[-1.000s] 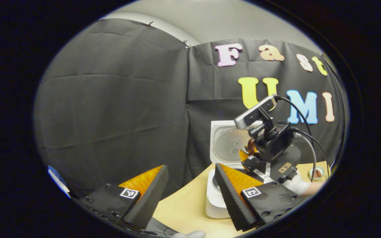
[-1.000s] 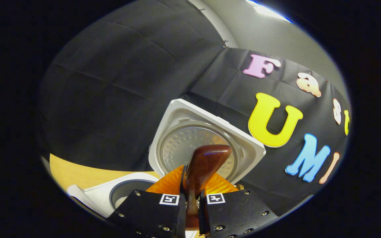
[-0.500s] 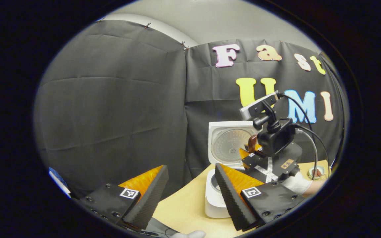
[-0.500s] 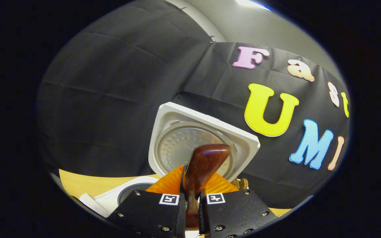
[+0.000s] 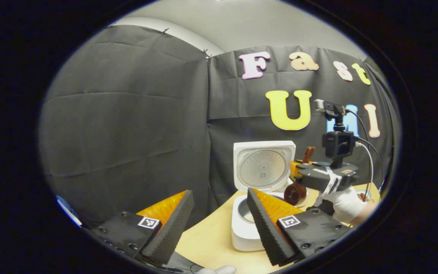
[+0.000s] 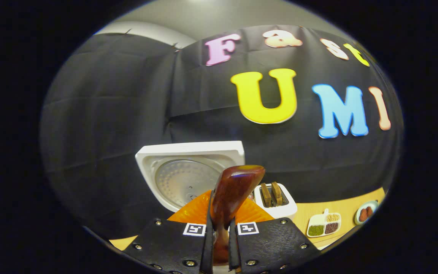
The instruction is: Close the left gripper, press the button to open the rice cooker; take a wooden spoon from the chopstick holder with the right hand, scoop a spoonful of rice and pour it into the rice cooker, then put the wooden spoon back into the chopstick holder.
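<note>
We see the table (image 5: pixel 211 239) in the left gripper view, pale wood, running from the lower middle off to the right under the dark cloth wall; on it stands the cooker (image 5: pixel 243 224), white, its lid (image 5: pixel 263 166) swung up and standing upright behind the open pot, the ribbed metal inner plate facing us; in the right gripper view the same lid (image 6: pixel 188 173) stands left of centre. Next in size, our left gripper (image 5: pixel 219 224) sits low in its own view with its jaws spread wide and nothing between them, the cooker showing in the gap and behind the right-hand finger. Farther off, right of the lid, we see the right gripper (image 5: pixel 299 171) held by a gloved hand (image 5: pixel 342 203), a camera mounted on top of it. In its own view the right gripper (image 6: pixel 221 228) is closed tight on the spoon (image 6: pixel 234 190), both fingers pressing the dark wooden handle, the bowl rising above the fingertips in front of the lid; whether the bowl carries any rice we cannot tell. Behind the spoon stands the holder (image 6: pixel 274 201), white, with two wooden handles sticking up; right of it lie a small divided dish (image 6: pixel 323 225) of grains and a little round plate (image 6: pixel 364 214).
</note>
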